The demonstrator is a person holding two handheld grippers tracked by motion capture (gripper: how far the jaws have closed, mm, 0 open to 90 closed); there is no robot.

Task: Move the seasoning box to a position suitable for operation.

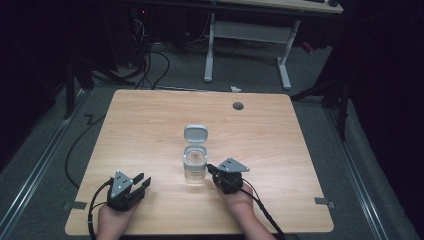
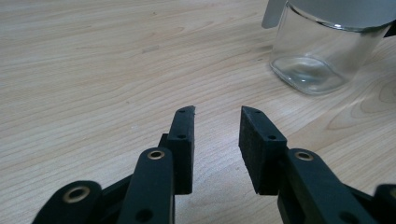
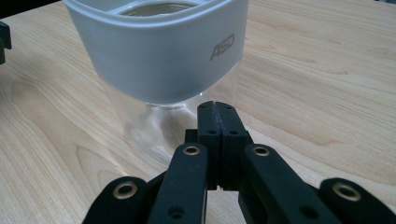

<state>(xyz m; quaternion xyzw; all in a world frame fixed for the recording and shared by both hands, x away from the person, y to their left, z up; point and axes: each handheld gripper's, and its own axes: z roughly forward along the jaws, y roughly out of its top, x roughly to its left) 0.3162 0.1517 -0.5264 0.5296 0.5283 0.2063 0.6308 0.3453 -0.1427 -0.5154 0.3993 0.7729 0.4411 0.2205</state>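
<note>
Desk (image 1: 150, 130): light wood-grain top, bare apart from one jar and a dark round grommet (image 1: 238, 105) near the far edge.

Jar (image 1: 194, 167): clear glass, square-shouldered, with a frosted grey collar marked "ASD" and a flip lid (image 1: 195, 133) standing open on the far side. It stands upright near the desk's middle, slightly toward the person. It looks empty, though the glass makes that hard to confirm.

Left hand-held gripper (image 1: 141, 182): low over the desk at the near left, well apart from the jar. Its jaws stand apart with nothing between them, and in the left gripper view the jar sits ahead and off to the upper right.

Right hand-held gripper (image 1: 212, 169): just beside the jar's right side. The jaws are pressed together with nothing between them, and the tips sit just short of the glass below the collar; contact cannot be confirmed.

Risks, judged from this layout:
- The closed right tips are close enough to nudge the jar; a push at that height could slide it or tip it toward the left.
- The raised lid puts weight on the far side, so a knock from the near side favours a topple.
- Smooth glass offers little grip, and a narrow pinch on the collar could slip.
- The left hand-held gripper is too far off to steady the jar.
</note>
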